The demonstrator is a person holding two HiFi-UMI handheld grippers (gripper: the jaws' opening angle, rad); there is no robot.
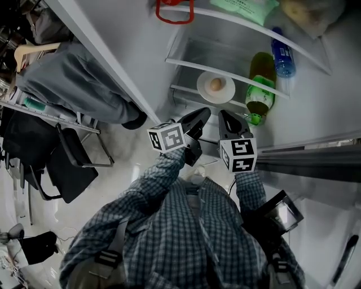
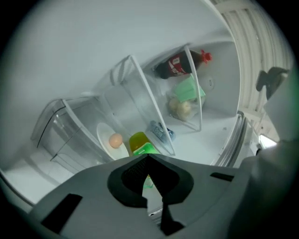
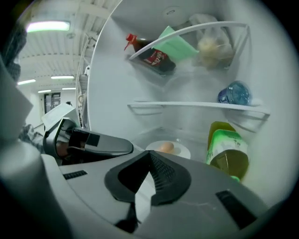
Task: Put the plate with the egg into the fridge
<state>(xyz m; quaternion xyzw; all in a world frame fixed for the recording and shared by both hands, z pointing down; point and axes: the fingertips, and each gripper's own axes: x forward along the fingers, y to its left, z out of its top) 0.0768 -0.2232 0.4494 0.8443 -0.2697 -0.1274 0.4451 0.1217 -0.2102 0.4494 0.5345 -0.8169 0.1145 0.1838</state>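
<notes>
**Plate and egg on the fridge shelf; both tools clenched and empty**

The plate lies flat on a lower fridge shelf with the egg resting near its middle. A green bottle sits just beside the plate on the right, not touching it, with its cap end nearest the tools. The shelf is bare to the left of the plate as far as the white side wall. The next shelf above it carries a blue bottle, so headroom over the plate is limited.

The left tool and right tool hover side by side in front of the shelf edge, clear of the plate. Each has its jaws pressed together with nothing between them.

In the right gripper view the tool's own body covers the plate's near rim. In the left gripper view the tool body cuts off the lower part of the green bottle. The head view crops the top shelf, so a red loop and a green packet show only in part. The bag is too cloudy to tell its contents.
</notes>
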